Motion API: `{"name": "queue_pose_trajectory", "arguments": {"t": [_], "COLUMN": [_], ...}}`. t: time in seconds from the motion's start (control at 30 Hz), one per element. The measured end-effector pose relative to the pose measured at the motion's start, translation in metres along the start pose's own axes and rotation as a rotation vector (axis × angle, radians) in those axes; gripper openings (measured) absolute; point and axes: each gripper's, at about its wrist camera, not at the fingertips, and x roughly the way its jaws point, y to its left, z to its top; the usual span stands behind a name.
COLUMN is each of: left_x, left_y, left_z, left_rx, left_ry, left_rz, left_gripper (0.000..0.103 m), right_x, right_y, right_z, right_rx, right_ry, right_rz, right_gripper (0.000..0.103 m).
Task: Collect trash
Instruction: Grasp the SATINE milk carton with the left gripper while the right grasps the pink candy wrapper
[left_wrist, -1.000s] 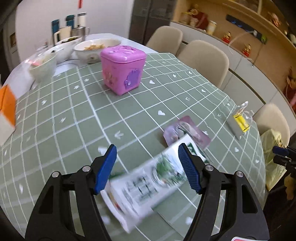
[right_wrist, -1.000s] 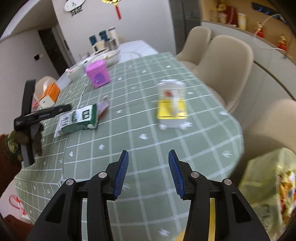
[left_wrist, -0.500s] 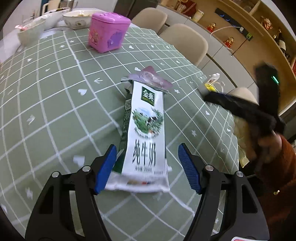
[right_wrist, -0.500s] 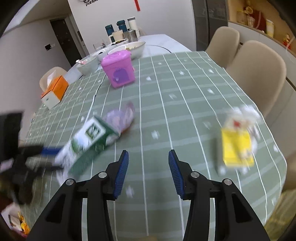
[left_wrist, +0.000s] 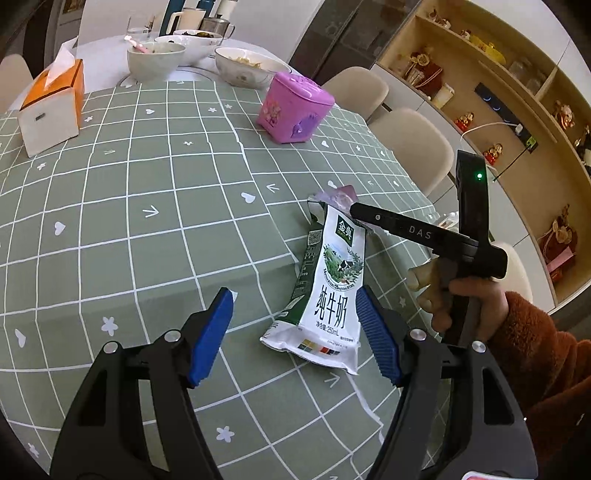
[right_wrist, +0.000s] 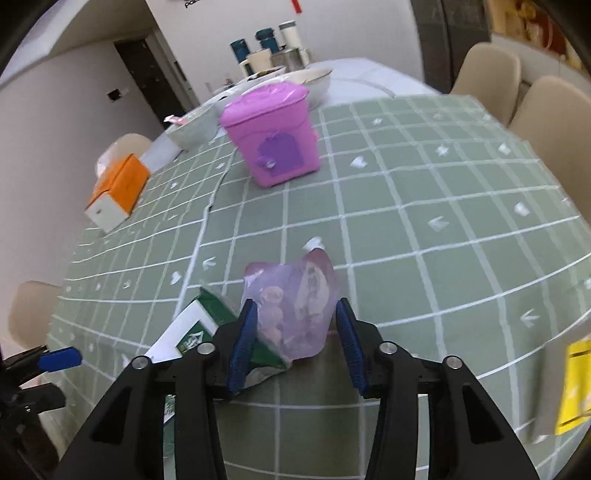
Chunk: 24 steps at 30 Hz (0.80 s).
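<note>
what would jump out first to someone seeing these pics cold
The crushed milk carton lying flat on the green checked tablecloth, framed by the open left gripper. Beside it, the right gripper, jaws just closing, straddles a purple snack wrapper. Farther back stands a bright pink box.

- I see bare green tablecloth (left_wrist: 147, 229) left of the milk carton (left_wrist: 328, 291): free passage.
- My right gripper (right_wrist: 295, 332) and the purple wrapper (right_wrist: 295, 295) crowd the carton's far end.
- The pink box (left_wrist: 295, 107) stands well apart.

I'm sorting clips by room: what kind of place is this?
Most likely a home dining room: a table with a green checked tablecloth, food bowls at its far end, padded chairs alongside.
</note>
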Motion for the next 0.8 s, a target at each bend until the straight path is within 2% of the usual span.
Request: {"name": "queue_pose_trajectory", "arguments": {"t": [0.07,0.1,0.3,0.6,0.8], "left_x": [0.003,0.003,0.008,0.031,0.067], "left_y": [-0.001,-0.001,-0.014,-0.035,-0.028], "left_z": [0.001,0.003,0.008,0.029,0.041], "left_rx": [-0.001,-0.001,0.044,0.228,0.248], "left_ry": [0.003,0.003,0.010,0.009,0.074], "left_rz": [0.006,0.005,-0.013,0.000,0.018], "left_gripper": [0.065,0.065,0.065,0.065,0.065], "right_x": [-0.003,-0.006,-0.050,-0.110,-0.127], "right_y": [0.000,0.000,-0.017,-0.050,-0.069], "right_z": [-0.001,-0.002,-0.020,-0.081,-0.117], "right_rx": [0.001,0.002,0.037,0.105,0.183], "right_ry": [0.000,0.000,-0.055,-0.056,-0.041], "right_rz": [-0.003,-0.009,-0.077,-0.172,-0.207], "right_gripper": [0.019,0.007,0.004,0.004,0.004]}}
